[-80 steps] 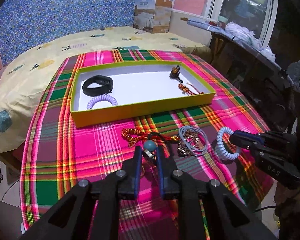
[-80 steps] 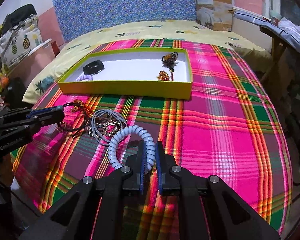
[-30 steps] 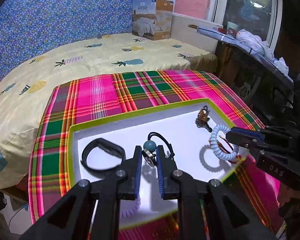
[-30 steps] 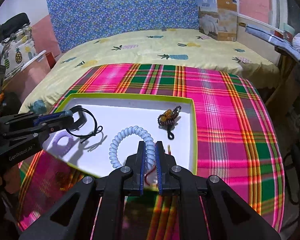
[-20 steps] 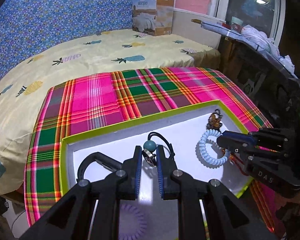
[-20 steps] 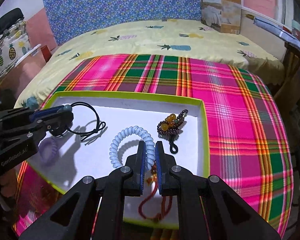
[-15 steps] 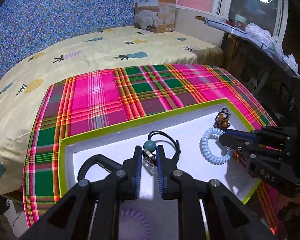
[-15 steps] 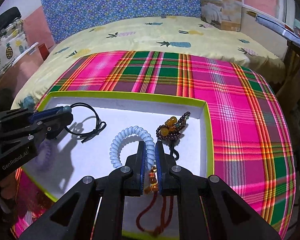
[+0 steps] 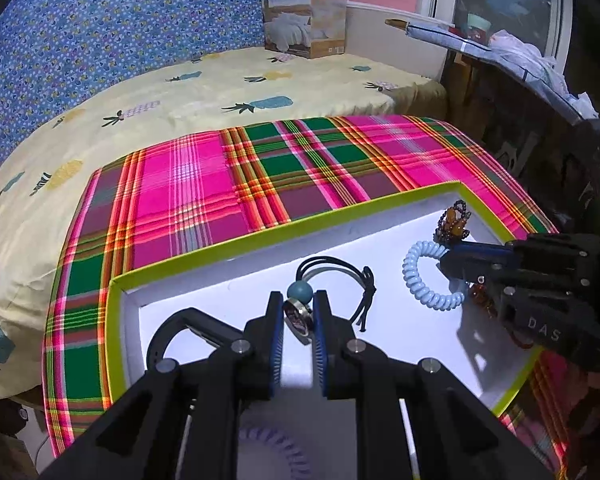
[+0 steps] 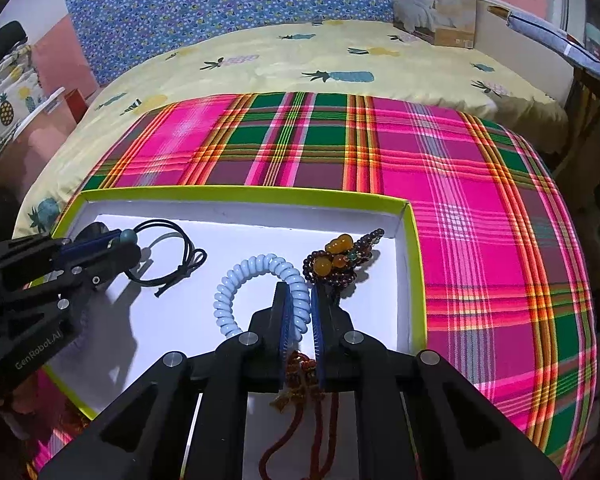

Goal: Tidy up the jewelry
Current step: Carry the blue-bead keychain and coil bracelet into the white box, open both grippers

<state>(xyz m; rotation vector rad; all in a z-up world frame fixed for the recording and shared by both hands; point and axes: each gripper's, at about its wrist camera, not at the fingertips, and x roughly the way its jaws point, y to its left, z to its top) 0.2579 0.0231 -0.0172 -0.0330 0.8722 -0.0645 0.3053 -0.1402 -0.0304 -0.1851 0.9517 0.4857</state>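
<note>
Bed (image 9: 228,92), covered by a pale yellow sheet printed with pineapples, beneath a pink-and-green plaid cloth (image 9: 204,200) of woven, flat texture. On the cloth lies a shallow rectangular tray (image 9: 236,246) with lime-green card walls and a smooth white floor.

Left gripper (image 9: 298,314), black with blue ribbed pads, over the near left part of the tray. Its jaws stand narrowly apart and pinch a small round metal charm (image 9: 298,318) of a black cord bracelet (image 9: 332,276). The bracelet's matte teal bead (image 9: 299,291) sits just above the fingertips; the thin cord loop and its knotted ends trail onto the tray floor beyond.

Right gripper (image 10: 300,312), same build, over the right half of the tray. Its jaws have just been opening slightly; a pale blue spiral hair tie (image 10: 256,280) of glossy coiled plastic stands between them, against the left pad, with a narrow gap at the right pad, so whether it is still clamped cannot be told. The ring's free arc rests on or just above the white floor.

Other contents of the tray: a dark band (image 9: 180,324) of smooth black material at the near left; a lilac spiral tie (image 9: 276,448), partly hidden below the left gripper; a string of dark red beads (image 10: 332,268) with amber gourd-shaped pieces in the far right corner; a red braided cord (image 10: 300,392) with knotted ornament under the right gripper.
</note>
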